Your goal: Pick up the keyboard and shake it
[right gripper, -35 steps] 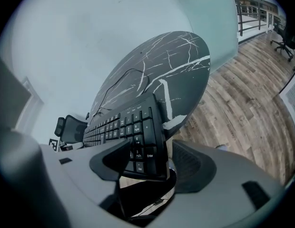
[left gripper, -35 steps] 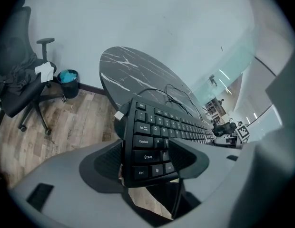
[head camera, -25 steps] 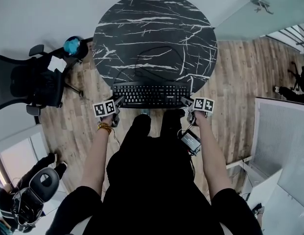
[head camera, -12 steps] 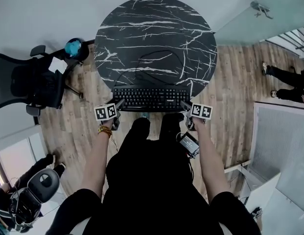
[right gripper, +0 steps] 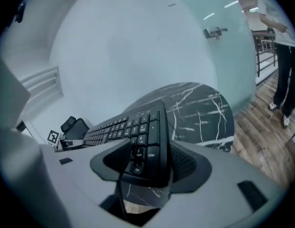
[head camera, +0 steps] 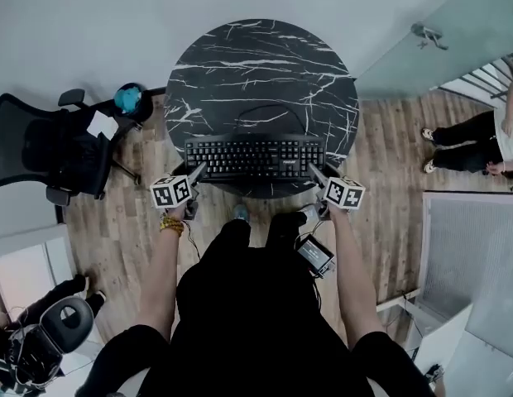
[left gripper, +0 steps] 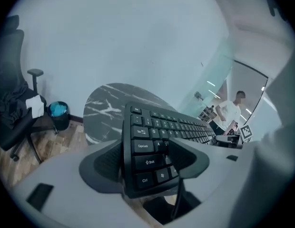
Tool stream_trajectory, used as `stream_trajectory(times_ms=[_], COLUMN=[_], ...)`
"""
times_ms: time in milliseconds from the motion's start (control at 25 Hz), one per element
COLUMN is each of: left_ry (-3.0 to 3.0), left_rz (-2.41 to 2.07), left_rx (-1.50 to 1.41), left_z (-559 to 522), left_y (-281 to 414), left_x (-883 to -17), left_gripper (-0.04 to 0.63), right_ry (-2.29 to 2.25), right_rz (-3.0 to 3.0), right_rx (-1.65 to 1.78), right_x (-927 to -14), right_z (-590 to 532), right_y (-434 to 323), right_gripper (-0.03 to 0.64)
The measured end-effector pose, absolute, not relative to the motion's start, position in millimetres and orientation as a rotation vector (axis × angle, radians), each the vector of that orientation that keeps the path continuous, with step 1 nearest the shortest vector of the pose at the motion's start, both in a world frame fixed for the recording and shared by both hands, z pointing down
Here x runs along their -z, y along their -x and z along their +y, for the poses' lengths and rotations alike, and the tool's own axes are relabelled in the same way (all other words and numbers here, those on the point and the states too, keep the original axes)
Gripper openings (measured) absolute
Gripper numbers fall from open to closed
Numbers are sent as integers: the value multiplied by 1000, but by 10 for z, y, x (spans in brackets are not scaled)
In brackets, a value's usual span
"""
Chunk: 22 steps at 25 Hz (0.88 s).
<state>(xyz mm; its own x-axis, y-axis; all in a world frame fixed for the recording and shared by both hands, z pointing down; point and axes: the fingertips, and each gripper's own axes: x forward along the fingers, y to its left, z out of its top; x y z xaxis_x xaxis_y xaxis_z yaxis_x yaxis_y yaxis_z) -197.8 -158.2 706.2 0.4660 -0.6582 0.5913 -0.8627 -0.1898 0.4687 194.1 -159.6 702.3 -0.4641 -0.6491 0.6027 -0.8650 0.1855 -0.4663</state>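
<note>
A black keyboard [head camera: 254,156] is held in the air over the near edge of the round black marble table [head camera: 265,64]. My left gripper [head camera: 195,172] is shut on the keyboard's left end [left gripper: 147,151], pads clamped over the Shift and Caps Lock keys. At the other end my right gripper [head camera: 314,174] is shut on the keyboard [right gripper: 145,141], clamped by the number pad. The keyboard's cable [head camera: 265,110] loops across the tabletop behind it.
A black office chair [head camera: 54,151] with white paper on it and a bin with a blue bag [head camera: 128,99] stand left of the table. A person [head camera: 480,139] stands at the right by a glass wall. Wood floor surrounds the table.
Both grippers have lifted the keyboard and carried it forward over the table's near edge. The person at the right has walked further into view.
</note>
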Motion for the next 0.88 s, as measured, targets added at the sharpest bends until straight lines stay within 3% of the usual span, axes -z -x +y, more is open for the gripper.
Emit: stream_trajectory(times_ms=[520,880], left_ry=[-2332,-2552], left_rz=[-1392,-1446], left_rx=[-89,57], left_z=[-2433,-2390], left_y=[1989,2014], left_x=[-5025,-4396], left_gripper=[291,293], right_ry=[-1645,-1706], right_rz=[-2604,-2729], right_rx=[-571,-172], right_x=[-4963,-4295], right_z=[-2335,-2195], right_y=[-1889,-1852], right_gripper=[253,253])
